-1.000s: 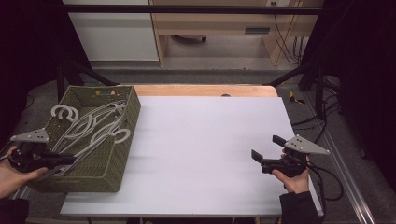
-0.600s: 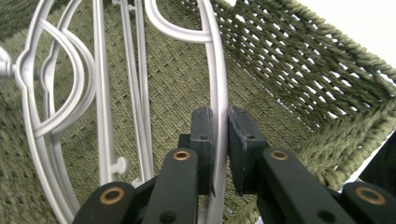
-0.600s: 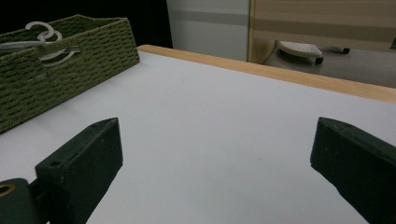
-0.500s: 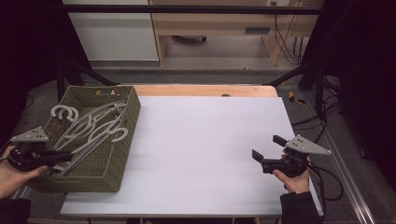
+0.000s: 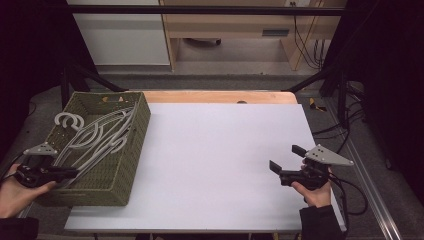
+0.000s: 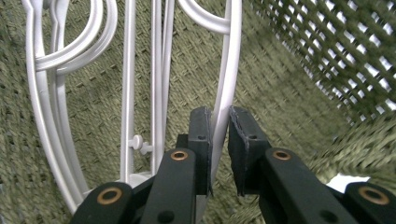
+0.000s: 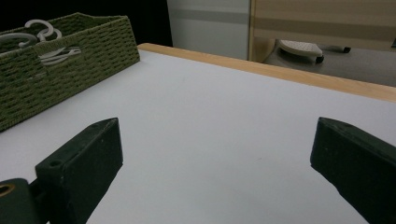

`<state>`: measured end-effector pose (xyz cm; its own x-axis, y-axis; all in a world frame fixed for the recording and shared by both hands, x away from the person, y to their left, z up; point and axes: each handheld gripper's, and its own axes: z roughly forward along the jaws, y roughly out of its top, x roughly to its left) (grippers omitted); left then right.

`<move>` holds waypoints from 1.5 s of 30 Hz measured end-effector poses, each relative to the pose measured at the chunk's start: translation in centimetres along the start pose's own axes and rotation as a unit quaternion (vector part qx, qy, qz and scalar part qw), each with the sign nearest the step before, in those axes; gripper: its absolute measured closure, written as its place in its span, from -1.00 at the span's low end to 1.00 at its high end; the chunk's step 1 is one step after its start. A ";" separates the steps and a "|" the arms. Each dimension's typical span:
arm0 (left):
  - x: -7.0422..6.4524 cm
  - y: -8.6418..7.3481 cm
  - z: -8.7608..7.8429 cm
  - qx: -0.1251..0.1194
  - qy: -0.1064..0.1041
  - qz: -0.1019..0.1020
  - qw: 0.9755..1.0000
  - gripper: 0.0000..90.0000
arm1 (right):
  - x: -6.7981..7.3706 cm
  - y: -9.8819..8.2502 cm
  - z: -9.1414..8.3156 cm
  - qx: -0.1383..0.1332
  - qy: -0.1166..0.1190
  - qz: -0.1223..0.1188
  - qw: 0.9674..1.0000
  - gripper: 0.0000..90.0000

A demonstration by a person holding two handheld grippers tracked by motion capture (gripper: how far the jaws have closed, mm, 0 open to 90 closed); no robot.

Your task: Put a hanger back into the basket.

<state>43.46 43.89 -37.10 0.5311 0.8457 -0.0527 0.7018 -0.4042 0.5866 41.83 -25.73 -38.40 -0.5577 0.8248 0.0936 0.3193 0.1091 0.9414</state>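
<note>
A green woven basket (image 5: 139,131) at the table's left holds several white plastic hangers (image 5: 98,136). My left gripper (image 5: 69,173) reaches into the basket's near end, held by a hand at the bottom left. In the left gripper view its jaws (image 6: 219,117) are shut on the arm of one white hanger (image 6: 229,74), which runs up between the pads, with the other hangers lying to its left. My right gripper (image 5: 283,157) hovers low over the table's right side, open, with nothing but bare tabletop between its jaws (image 7: 219,135).
The white tabletop (image 5: 220,145) stretches between basket and right gripper, with a wooden strip along its far edge. From the right gripper view the basket (image 7: 70,51) stands far left. A cable trails from the right gripper over the table's right edge.
My left gripper has sunk slightly at the basket's near end, still closed around the hanger. The right gripper has stayed where it was.
</note>
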 end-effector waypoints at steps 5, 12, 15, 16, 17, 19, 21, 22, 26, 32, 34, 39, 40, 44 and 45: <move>0.6 -0.3 -0.4 -0.008 0.005 -0.022 1.000 0.73 | 0.0 0.0 0.0 -0.002 0.000 0.001 1.000 -0.94; 1.2 -0.4 -0.8 -0.020 0.018 -0.039 0.999 0.70 | 0.0 0.0 0.0 0.000 0.000 0.000 1.000 -0.94; 1.4 -0.4 -1.3 -0.040 0.057 -0.053 0.996 1.00 | 0.0 0.0 0.0 -0.001 -0.001 0.001 1.000 -0.94; 1.5 -0.3 -1.3 -0.035 0.058 -0.050 0.996 1.00 | 0.0 0.0 0.0 -0.002 0.000 0.001 1.000 -0.94; 1.4 -0.3 -1.2 -0.032 0.061 -0.045 0.997 1.00 | 0.0 0.0 0.0 -0.002 0.000 0.001 1.000 -0.94; 0.8 -0.1 -1.1 -0.041 0.063 -0.040 0.996 0.99 | 0.0 0.0 0.0 -0.001 0.000 0.001 1.000 -0.94; 0.2 0.3 -0.8 -0.050 0.055 -0.024 0.997 0.87 | 0.0 0.0 0.0 0.000 0.000 0.001 1.000 -0.94; -0.2 0.6 -0.6 -0.051 0.060 -0.016 0.997 0.77 | 0.0 0.0 0.0 0.001 0.001 0.001 1.000 -0.94; -1.4 1.7 0.5 -0.045 0.057 0.017 0.997 0.38 | 0.0 0.0 0.0 -0.001 0.000 0.001 1.000 -0.94; -2.7 3.2 2.4 -0.020 0.068 0.044 0.996 0.15 | 0.0 0.0 0.0 -0.001 0.000 0.000 1.000 -0.94; -3.2 3.5 3.3 -0.006 0.074 0.046 0.996 0.12 | 0.0 0.0 0.0 -0.001 0.000 0.000 1.000 -0.94; -3.7 4.3 4.6 0.040 0.099 0.055 0.993 0.18 | 0.0 0.0 0.0 -0.002 0.001 0.000 1.000 -0.94; -3.7 4.4 4.7 0.047 0.100 0.054 0.992 0.24 | 0.0 0.0 0.0 -0.002 0.000 0.001 1.000 -0.94; -3.6 4.6 5.3 0.084 0.115 0.049 0.989 0.45 | 0.0 0.0 0.0 -0.001 0.001 0.000 1.000 -0.94; -3.5 4.6 5.4 0.091 0.112 0.045 0.989 0.51 | 0.0 0.0 0.0 -0.001 0.001 0.000 1.000 -0.94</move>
<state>47.38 37.14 -38.51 0.4904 0.8515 0.1856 0.7412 -0.5195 0.4252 41.82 -25.73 -38.36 -0.5595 0.8234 0.0947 0.3178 0.1075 0.9420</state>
